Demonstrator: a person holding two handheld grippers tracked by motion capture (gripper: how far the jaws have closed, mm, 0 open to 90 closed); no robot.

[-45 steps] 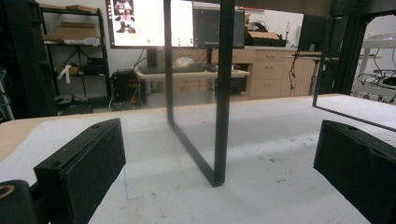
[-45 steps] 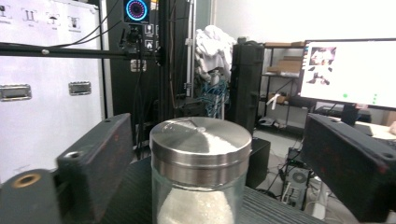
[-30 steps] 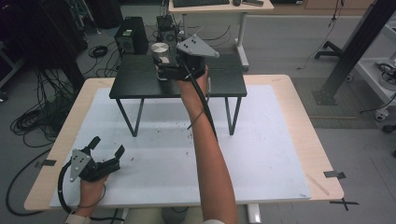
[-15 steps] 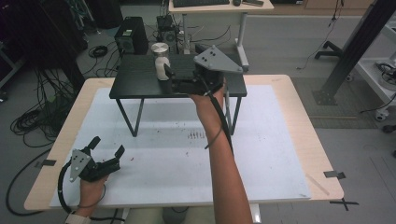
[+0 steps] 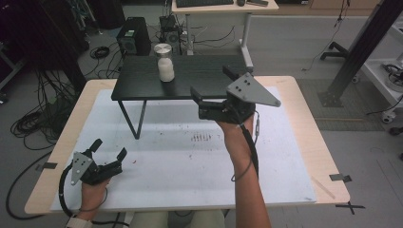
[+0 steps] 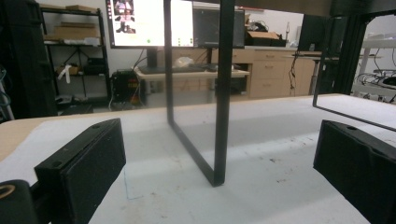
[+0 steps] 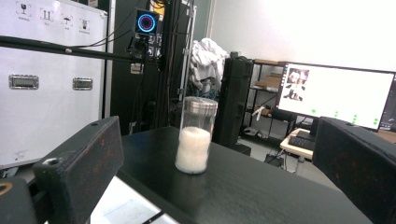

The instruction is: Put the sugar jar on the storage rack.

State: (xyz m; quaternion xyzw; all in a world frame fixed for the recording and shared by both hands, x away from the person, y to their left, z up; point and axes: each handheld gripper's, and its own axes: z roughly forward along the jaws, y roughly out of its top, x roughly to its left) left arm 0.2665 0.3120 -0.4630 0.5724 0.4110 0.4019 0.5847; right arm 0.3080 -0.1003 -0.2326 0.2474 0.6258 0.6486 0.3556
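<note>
On the small black stand [image 5: 142,78], the glass jar [image 5: 165,62] of white powder stands upright, well apart from the right gripper [image 5: 212,89], whose wide-open jaws hold nothing. The left gripper [image 5: 108,151], jaws spread and empty, rests on the white surface [image 5: 190,161].

Your right tongs [image 5: 211,85] are black, topped by a grey three-cornered plate with small holes. Your left tongs [image 5: 109,150] match, smaller plate. Black cables trail along both bare forearms; blocky jaws.
</note>
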